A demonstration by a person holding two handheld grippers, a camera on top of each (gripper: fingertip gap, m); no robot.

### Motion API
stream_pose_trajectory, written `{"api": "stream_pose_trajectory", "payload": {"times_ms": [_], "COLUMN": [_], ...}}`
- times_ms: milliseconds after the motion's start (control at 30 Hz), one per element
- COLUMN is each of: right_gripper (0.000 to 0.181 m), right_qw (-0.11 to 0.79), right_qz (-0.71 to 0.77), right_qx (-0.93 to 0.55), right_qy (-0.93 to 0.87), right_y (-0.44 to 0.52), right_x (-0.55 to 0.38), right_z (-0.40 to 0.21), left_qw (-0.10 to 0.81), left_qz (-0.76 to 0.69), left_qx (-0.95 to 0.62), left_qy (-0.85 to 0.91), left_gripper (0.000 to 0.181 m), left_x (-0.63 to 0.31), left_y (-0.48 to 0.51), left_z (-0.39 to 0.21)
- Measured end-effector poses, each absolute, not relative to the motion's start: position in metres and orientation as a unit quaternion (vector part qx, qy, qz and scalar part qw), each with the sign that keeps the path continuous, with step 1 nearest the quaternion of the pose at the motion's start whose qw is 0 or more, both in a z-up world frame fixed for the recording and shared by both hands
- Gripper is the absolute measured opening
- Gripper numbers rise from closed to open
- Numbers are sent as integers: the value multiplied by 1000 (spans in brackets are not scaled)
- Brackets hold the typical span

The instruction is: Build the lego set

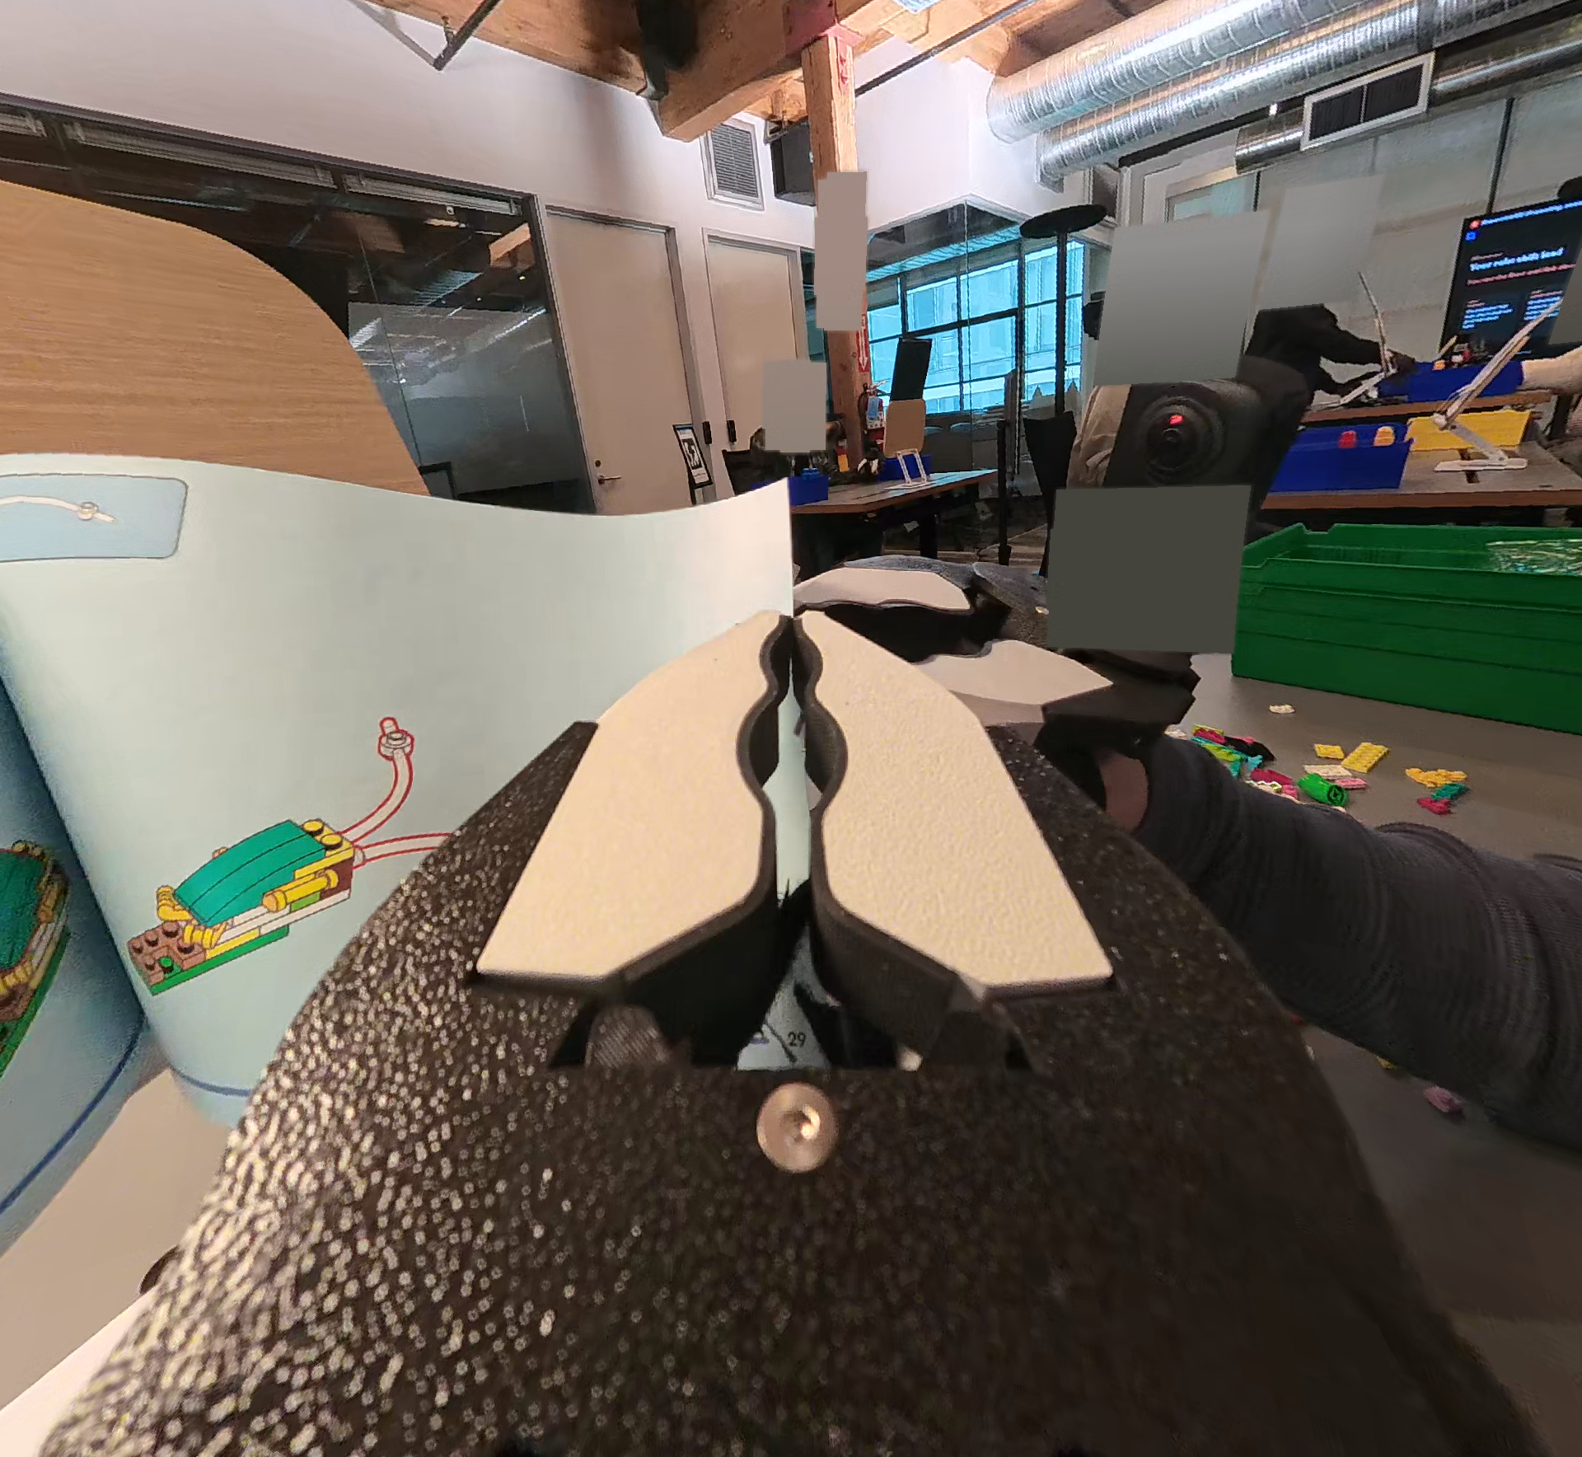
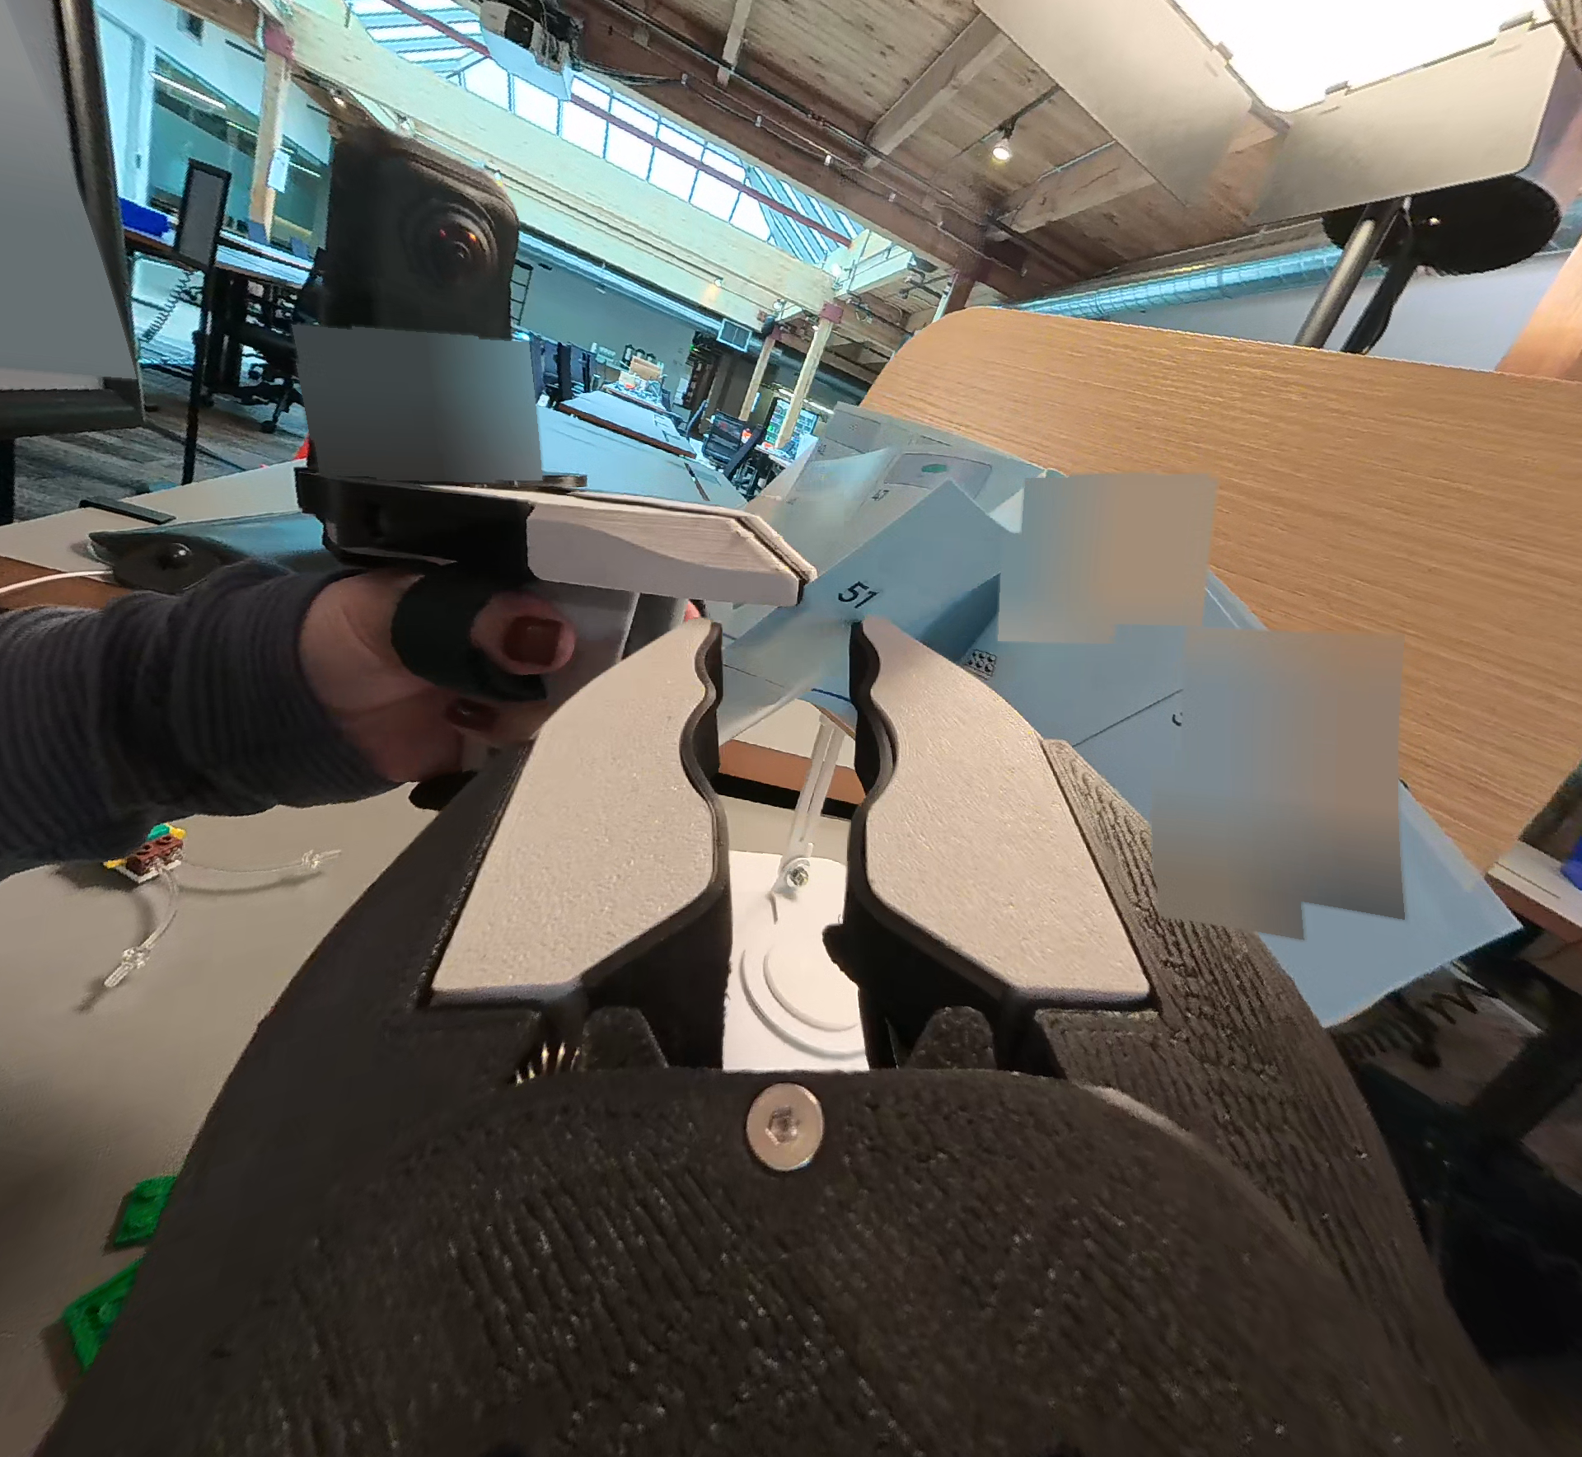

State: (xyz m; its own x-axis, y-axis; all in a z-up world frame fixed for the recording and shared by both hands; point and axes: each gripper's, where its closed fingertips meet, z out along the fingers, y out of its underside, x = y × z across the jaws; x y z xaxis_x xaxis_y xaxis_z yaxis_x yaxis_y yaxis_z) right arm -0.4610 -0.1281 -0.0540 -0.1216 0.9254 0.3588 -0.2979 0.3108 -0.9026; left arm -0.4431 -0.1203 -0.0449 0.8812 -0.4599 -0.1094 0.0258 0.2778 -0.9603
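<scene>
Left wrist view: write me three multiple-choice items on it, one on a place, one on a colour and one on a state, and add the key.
1. Where do the stacked crates stand relative to the left gripper?
A. To its left
B. Between its jaws
C. To its right, farther off

2. What colour are they?
A. Blue
B. Green
C. Red

3. How do the left gripper's jaws stand?
A. Closed on the booklet page
B. Wide open, holding nothing
C. Closed on a yellow brick

Key:
1 C, since they fill the right edge of the view beyond the jaws.
2 B, since every wall and rim is green.
3 A, since the pale blue sheet runs into the thin gap between them.
</scene>
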Motion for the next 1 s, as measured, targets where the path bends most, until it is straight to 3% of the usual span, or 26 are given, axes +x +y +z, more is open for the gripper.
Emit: {"api": "stream_pose_trajectory", "payload": {"times_ms": [33,367,700,867,1000], "right_gripper": [26,25,3,0,0], "right_qw": [597,593,589,561,510], "right_qz": [510,505,487,532,600], "right_qx": [-293,-350,-417,-457,-476], "right_qy": [-546,-520,-493,-440,-391], "right_y": [-127,-113,-88,-75,-73], "right_x": [-462,-470,-473,-469,-467], "right_z": [-54,-56,-65,-61,-55], "left_qw": [777,795,782,713,567], "left_qz": [-156,-138,-121,96,379], "left_qx": [-581,-571,-594,-647,-609], "left_qy": [185,152,144,252,405], "left_gripper": [0,4,3,14,23], "left_x": [-444,-456,-467,-473,-481], "left_y": [-120,-117,-117,-112,-106], "left_z": [-45,-43,-46,-72,-105]}}
